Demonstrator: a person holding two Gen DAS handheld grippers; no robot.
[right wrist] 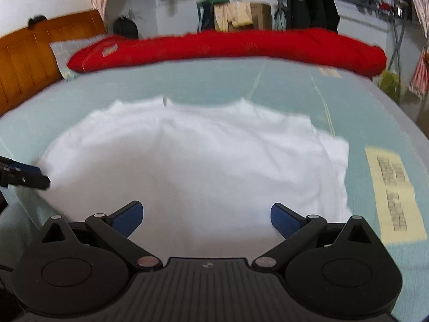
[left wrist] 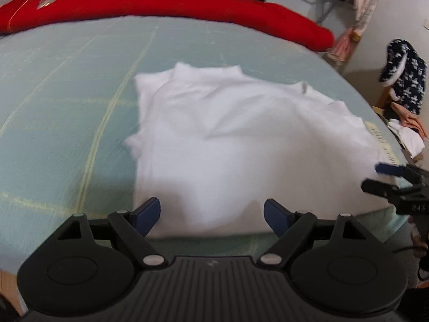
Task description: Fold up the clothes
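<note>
Pale green sheeting with faint yellow grid lines covers the bed, and a long red quilt lies rolled along its far edge. Beyond it hang dark coats on a rack, and a wooden headboard closes the left end of the bed in the right wrist view. A yellowish label with dark lettering is sewn or stuck to the sheet near the right edge.

On the middle of the bed lies the white shirt, spread flat with its neckline toward the red quilt; part of one side is folded in, leaving a second layer showing at its right edge in the right wrist view. Both views are blurred, so finer folds cannot be made out.

The left tongs are spread wide with nothing between the blue pads, hovering at the near hem of the shirt. The right tongs are likewise spread apart and empty, over the near part of the shirt. Each pair appears at the edge of the other's view, beside the shirt's side: the right tongs and the left tongs.
</note>
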